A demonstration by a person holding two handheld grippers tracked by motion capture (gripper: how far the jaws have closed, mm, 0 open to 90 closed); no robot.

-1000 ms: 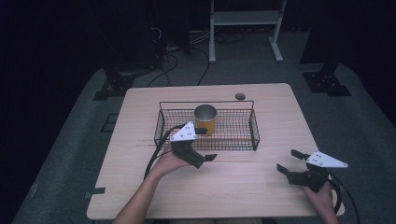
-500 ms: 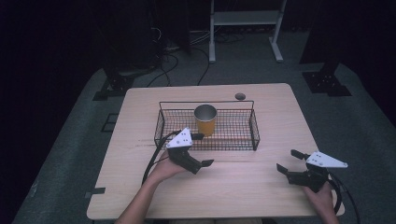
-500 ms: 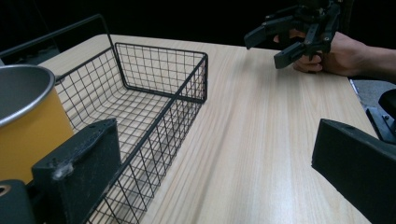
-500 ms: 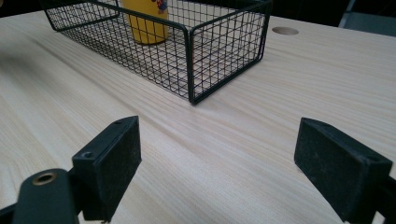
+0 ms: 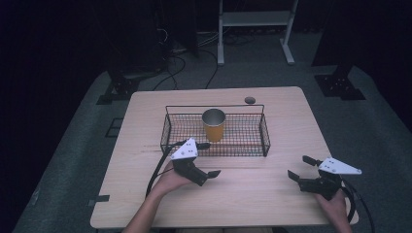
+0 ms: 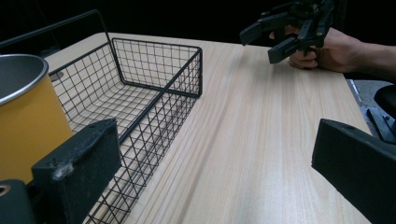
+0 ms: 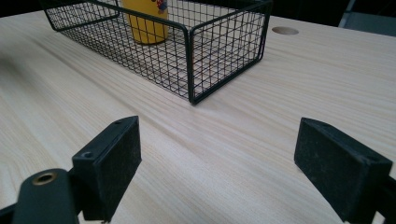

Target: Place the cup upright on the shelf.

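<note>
A yellow metal cup (image 5: 214,124) stands upright inside a black wire basket (image 5: 262,130) at the middle of the wooden table. My left gripper (image 5: 208,159) is open just in front of the basket's near left side, with nothing between its jaws. In the left gripper view the cup (image 6: 25,126) is close at the left behind the basket wall (image 6: 159,112), and the other gripper (image 6: 275,35) shows far across the table. My right gripper (image 5: 301,167) is open near the table's front right, empty. In the right gripper view the basket (image 7: 224,51) and the cup (image 7: 144,18) lie ahead.
The wooden table (image 5: 272,194) has a round cable hole (image 5: 249,100) behind the basket. Bare wood stretches between the two grippers. A white stand (image 5: 255,24) and cables sit on the dark floor beyond the table.
My left gripper has drawn back from the basket toward the table's front and slightly left. The right gripper has stayed where it was.
</note>
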